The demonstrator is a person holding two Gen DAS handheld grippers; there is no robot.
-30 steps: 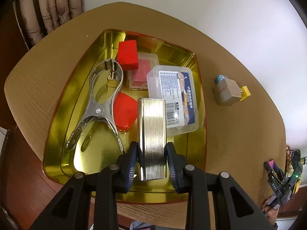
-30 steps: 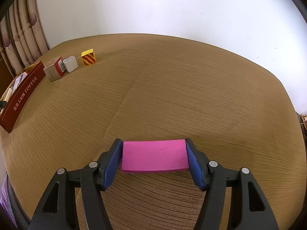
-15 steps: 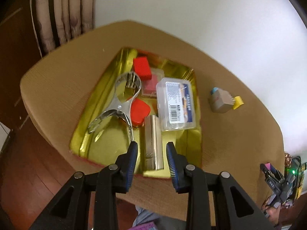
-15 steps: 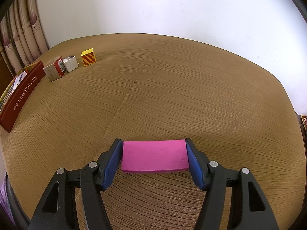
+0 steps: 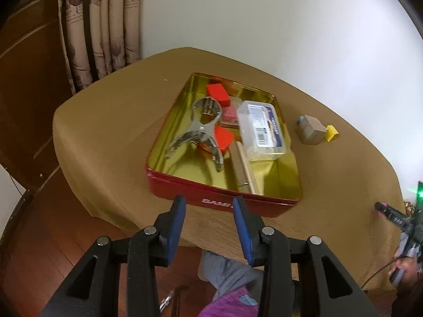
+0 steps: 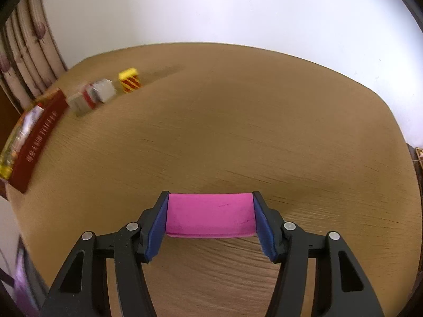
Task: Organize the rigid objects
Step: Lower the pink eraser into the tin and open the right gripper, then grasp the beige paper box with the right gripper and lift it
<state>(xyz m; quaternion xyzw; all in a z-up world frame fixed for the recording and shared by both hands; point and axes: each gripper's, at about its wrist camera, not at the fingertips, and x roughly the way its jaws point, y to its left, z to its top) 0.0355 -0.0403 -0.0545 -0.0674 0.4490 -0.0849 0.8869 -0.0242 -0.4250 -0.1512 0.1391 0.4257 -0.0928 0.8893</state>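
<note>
The ribbed metal case now lies inside the red tin, along its near right part, beside the clear plastic box. A second ago the left tongs were clamped on that case over the tin; now they stand apart and empty, pulled back off the near wall of the tin and higher above the worktop. By my reading, that 1 placement is done and the left side is free for another pick.

The tin's gold interior also holds the metal clamp tool, a red block at the far end, a red heart-shaped piece partly under the clamp tool, and a flat reddish box tucked partly under the clear plastic box. Nothing has shifted among these that I can tell.

Outside the tin, to its right, sit 2 loose items: a small cardboard box and a yellow block just beside it.

The right tongs remain clamped on the pink block, held just above bare worktop, much as before; the view has swung slightly and is blurred at the left. The pink block looks like the next candidate for the tin.
</note>
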